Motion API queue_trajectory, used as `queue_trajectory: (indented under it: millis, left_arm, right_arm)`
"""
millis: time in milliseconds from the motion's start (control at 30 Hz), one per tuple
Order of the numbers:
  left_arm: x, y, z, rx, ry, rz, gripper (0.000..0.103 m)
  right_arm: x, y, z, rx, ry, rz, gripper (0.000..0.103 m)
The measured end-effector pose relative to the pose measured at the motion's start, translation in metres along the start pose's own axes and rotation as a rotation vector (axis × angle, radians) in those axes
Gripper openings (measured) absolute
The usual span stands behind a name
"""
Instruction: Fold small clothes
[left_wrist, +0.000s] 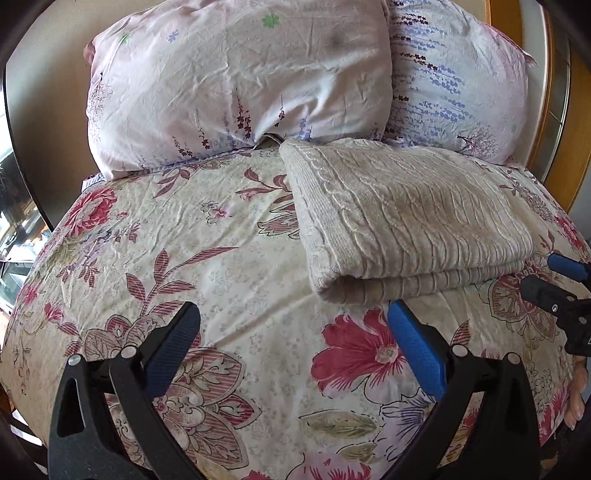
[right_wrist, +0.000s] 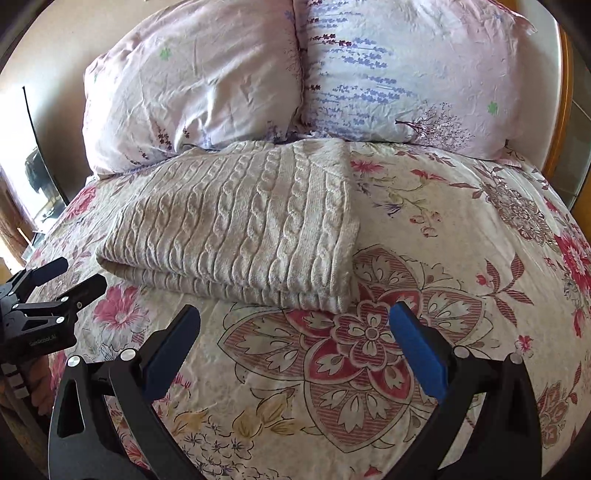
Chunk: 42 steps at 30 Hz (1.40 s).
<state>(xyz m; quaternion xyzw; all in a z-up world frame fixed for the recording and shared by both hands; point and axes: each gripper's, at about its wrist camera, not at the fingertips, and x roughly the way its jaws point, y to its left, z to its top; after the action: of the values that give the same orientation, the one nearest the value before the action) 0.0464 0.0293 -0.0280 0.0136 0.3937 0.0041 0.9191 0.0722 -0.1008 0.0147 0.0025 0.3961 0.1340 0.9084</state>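
Now, line by line:

Garment: a cream cable-knit sweater (right_wrist: 236, 225), folded into a thick rectangle, lies on the bed with its far edge against the pillows; the rounded fold faces the cameras.

Bed: a cream floral bedspread (left_wrist: 229, 258) with red and pink flowers covers it, wrinkled around the sweater.

Pillows: two pale pink pillows with lavender sprig prints (right_wrist: 192, 85) lean side by side at the head of the bed, just behind the sweater.

Left hand-held gripper (left_wrist: 293, 325): black arms with blue pads, jaws spread wide with nothing between them. It hovers over bare bedspread just short of the sweater's near left corner, apart from the knit.

Right hand-held gripper (right_wrist: 293, 325): the same build, jaws spread wide and empty. It hovers over the large flower motif just short of the sweater's near right corner, not touching it.

Cross views: each gripper shows at the edge of the other's camera, one on either side of the sweater.

Person: fingers (left_wrist: 576, 398) show at the right edge of the left wrist view, below the right gripper.
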Motion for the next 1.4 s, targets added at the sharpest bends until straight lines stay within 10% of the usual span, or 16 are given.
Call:
queue_trajectory:
  millis: [1400]
  left_arm:
    - [0.035,-0.005,-0.002,0.011,0.134,-0.033,0.101]
  right_arm:
    - [0.036,0.01,-0.009,-0.001,0.142,-0.106,0.102]
